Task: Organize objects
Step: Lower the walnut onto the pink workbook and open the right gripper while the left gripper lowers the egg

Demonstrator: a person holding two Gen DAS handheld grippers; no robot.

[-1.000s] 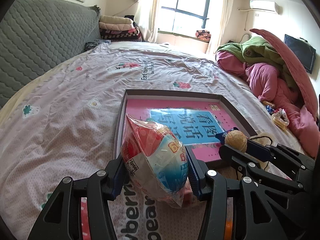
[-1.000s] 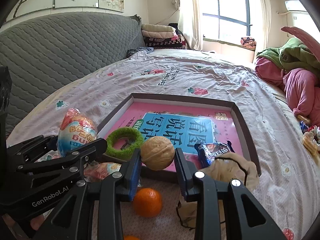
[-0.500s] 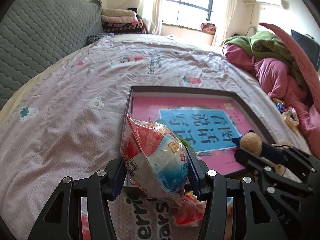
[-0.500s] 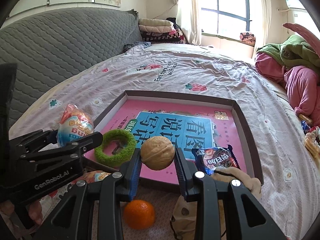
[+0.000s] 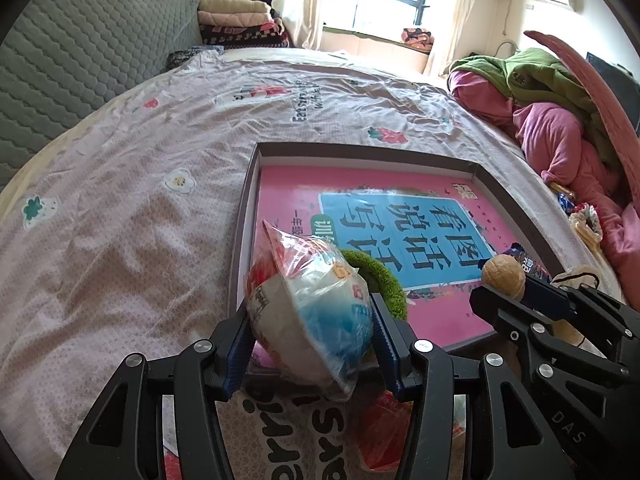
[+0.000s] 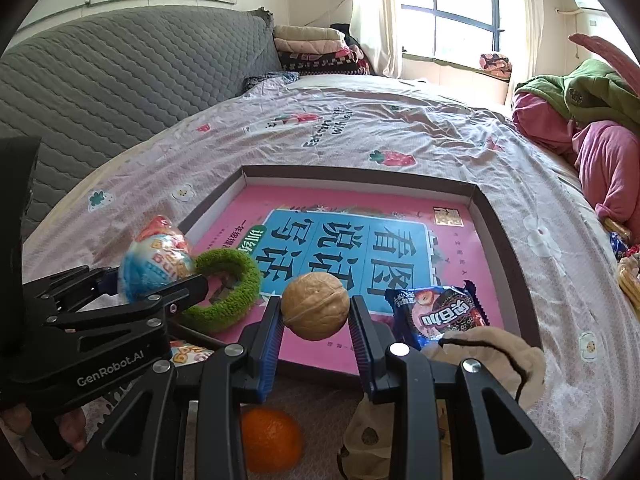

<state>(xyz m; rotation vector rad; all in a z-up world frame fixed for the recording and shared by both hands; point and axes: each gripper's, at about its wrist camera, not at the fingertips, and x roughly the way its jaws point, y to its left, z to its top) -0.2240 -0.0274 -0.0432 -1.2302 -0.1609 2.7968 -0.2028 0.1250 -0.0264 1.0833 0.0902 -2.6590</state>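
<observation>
The left tongs (image 5: 312,332) pinch a snack bag (image 5: 308,312) that hides part of the green ring (image 5: 380,280), while the right tongs (image 6: 316,330) pinch a walnut (image 6: 315,306), both now farther over the tray's (image 6: 500,240) near edge than before.

Bright window (image 6: 448,12) daylight, sharp, fisheye-warped edges
</observation>
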